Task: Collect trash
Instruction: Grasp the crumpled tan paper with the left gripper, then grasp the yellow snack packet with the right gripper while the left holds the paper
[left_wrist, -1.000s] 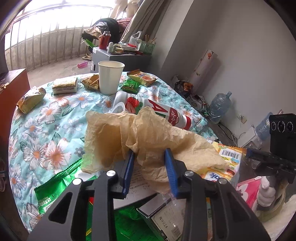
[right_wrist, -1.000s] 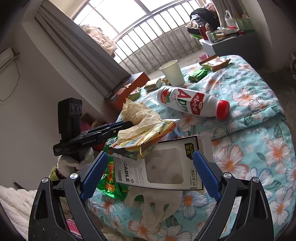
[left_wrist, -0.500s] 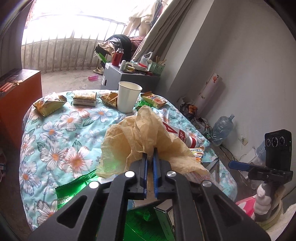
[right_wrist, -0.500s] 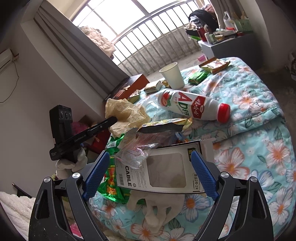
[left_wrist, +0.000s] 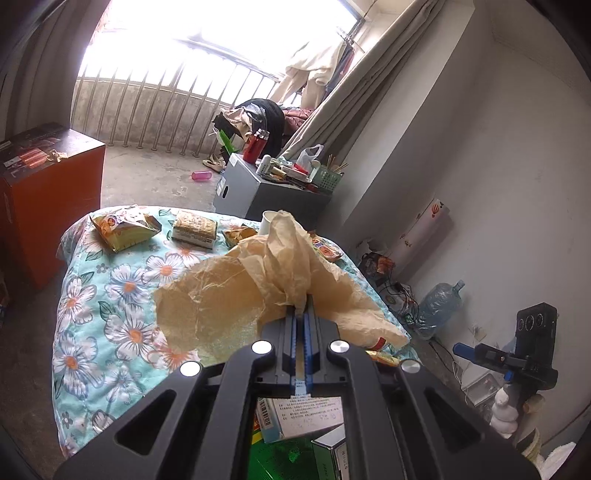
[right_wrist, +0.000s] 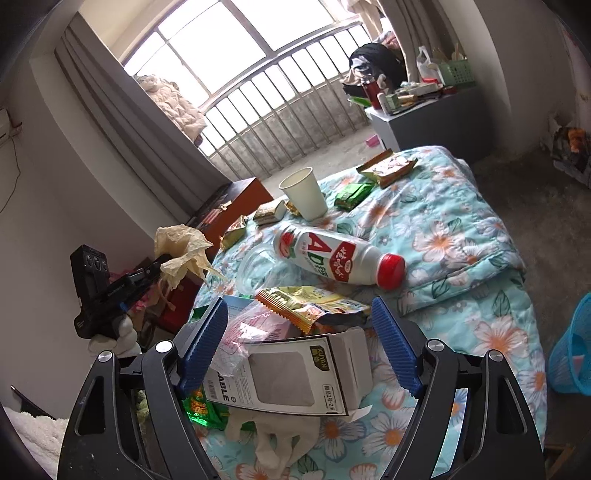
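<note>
Grippers sit apart: the left gripper is raised above the floral bedspread, jaws clamped on crumpled tan paper that fans out toward 11 o'clock. The right gripper hovers low with jaws spread wide around a white cable box, whose long axis runs 9 to 3. At 12 o'clock beyond it lies a milk bottle, red cap toward 4.

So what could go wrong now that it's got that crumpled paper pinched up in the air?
The left gripper pinches only a small fold of the tan paper, so the loose sheet might slip free or tear on the way to the blue basket. The open right gripper hangs over the cable box and snack wrapper; closing there could catch both or knock the lying bottle into rolling.
</note>
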